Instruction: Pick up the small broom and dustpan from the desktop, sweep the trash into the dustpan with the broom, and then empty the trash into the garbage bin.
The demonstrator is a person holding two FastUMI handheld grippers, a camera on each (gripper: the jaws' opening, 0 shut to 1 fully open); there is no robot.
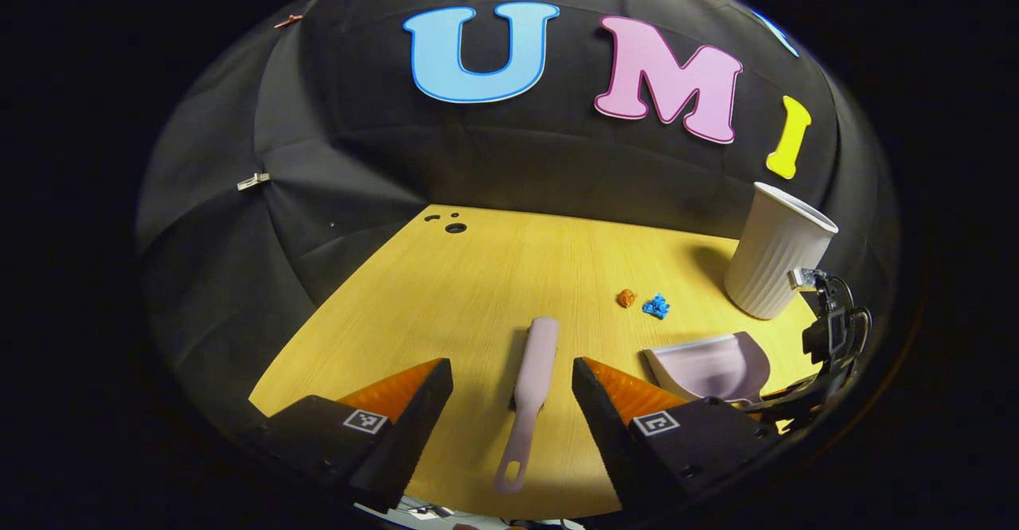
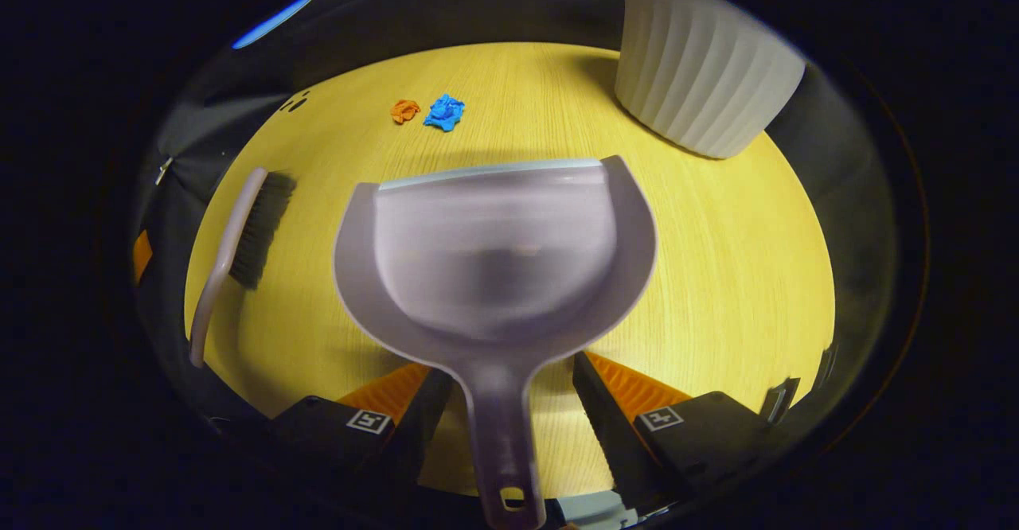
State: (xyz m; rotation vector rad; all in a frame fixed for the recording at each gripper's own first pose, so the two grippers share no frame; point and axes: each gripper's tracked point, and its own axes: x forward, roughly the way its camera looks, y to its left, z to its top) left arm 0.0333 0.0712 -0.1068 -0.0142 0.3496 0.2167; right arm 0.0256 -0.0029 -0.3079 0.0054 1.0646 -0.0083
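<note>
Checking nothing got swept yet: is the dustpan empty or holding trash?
Empty: the dustpan has a bare scoop, and the orange scrap and blue scrap lie on the desktop beyond it.

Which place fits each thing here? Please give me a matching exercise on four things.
Things:
1. broom
2. dustpan
3. garbage bin
4. blue scrap

Places:
A. beside the orange scrap
B. handle between the open right tongs
C. standing at the desktop's far corner
D. lying between the open left tongs

Pairs: 1-D, 2-B, 3-C, 4-A
</note>
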